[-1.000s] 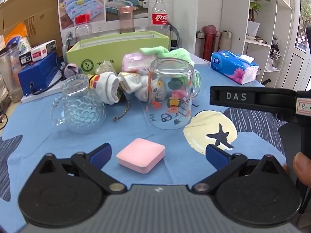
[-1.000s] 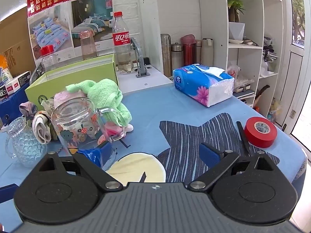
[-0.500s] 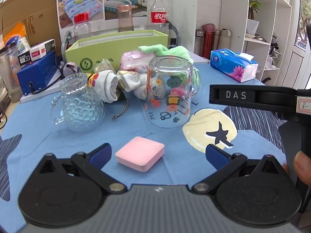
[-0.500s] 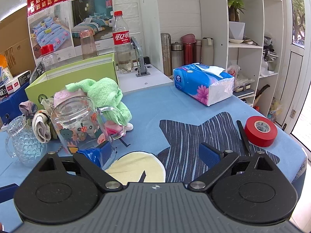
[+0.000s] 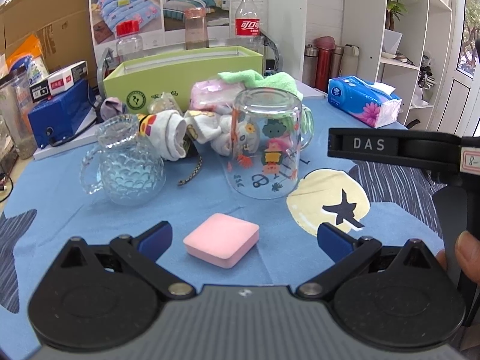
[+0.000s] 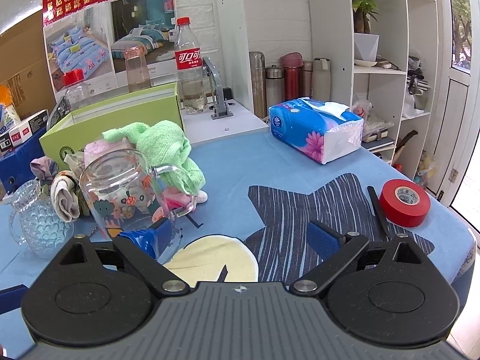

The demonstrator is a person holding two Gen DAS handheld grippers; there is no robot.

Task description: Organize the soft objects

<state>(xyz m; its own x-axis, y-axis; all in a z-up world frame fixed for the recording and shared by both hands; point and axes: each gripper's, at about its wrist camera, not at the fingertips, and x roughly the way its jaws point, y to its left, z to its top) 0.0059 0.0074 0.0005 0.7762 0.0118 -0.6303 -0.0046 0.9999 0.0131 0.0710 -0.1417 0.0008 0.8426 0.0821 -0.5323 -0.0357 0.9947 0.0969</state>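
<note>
A pile of soft things lies mid-table: a green towel (image 6: 168,144), a pink pouch (image 5: 210,96) and white patterned socks (image 5: 174,138). Behind the pile stands an open green box (image 5: 180,78). A pink square sponge (image 5: 221,243) rests on the blue cloth right in front of my left gripper (image 5: 245,237), which is open with nothing in it. My right gripper (image 6: 240,235) is open too, its left finger close beside an upturned glass mug (image 6: 126,192). In the left wrist view the right gripper's body (image 5: 390,150) shows at the right.
A textured glass pitcher (image 5: 129,165) stands left of the mug. A blue tissue pack (image 6: 315,129) sits at the back right and a red tape roll (image 6: 403,202) near the right table edge. Bottles, a blue device (image 5: 60,114) and shelves line the back.
The left wrist view has shifted slightly, with the table objects sitting a little lower in frame. The right gripper has barely moved. Both stay open.
</note>
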